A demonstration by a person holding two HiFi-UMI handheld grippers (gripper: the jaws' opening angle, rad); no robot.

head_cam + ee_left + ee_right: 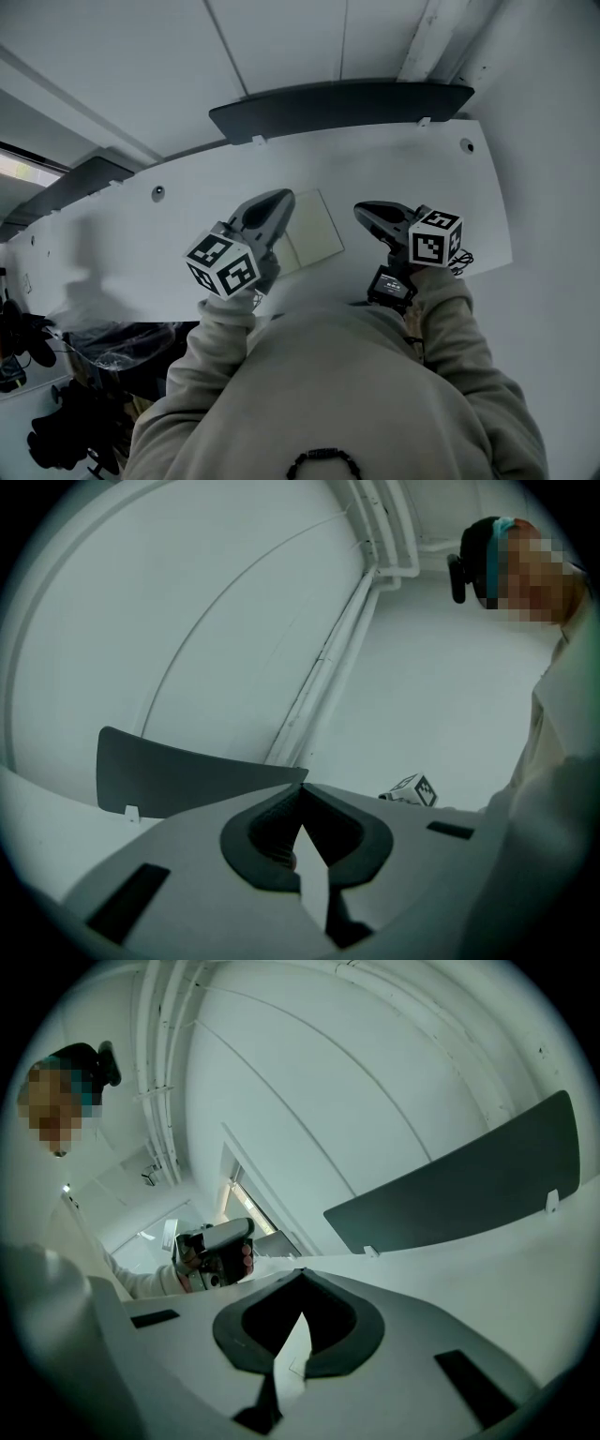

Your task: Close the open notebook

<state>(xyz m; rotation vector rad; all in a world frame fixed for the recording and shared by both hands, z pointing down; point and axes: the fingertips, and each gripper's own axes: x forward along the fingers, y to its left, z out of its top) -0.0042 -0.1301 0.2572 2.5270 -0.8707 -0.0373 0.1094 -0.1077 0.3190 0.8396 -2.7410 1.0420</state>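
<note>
1. a person stands at a white desk [187,234] and holds a gripper in each hand.
2. the notebook [317,225] lies flat on the desk, near its front edge. it is a pale cream colour.
3. the notebook is between the two grippers. the left gripper [284,197] is over its left part and hides some of it. i cannot tell if that gripper touches it.
4. i cannot tell from here if the notebook is open or closed.
5. the left gripper's jaws are pressed together at the tips. nothing is pinched in them.
6. the right gripper [361,210] is just to the right of the notebook. its jaws are pressed together too, with nothing in them.
7. each gripper has a cube with black and white squares on it. the left cube [223,264] and the right cube [434,236] sit close to the person's sleeves.
8. a small black box [389,286] with a wire is below the right gripper, at the front of the desk.
9. a long dark board [337,103] stands along the back of the desk.
</note>
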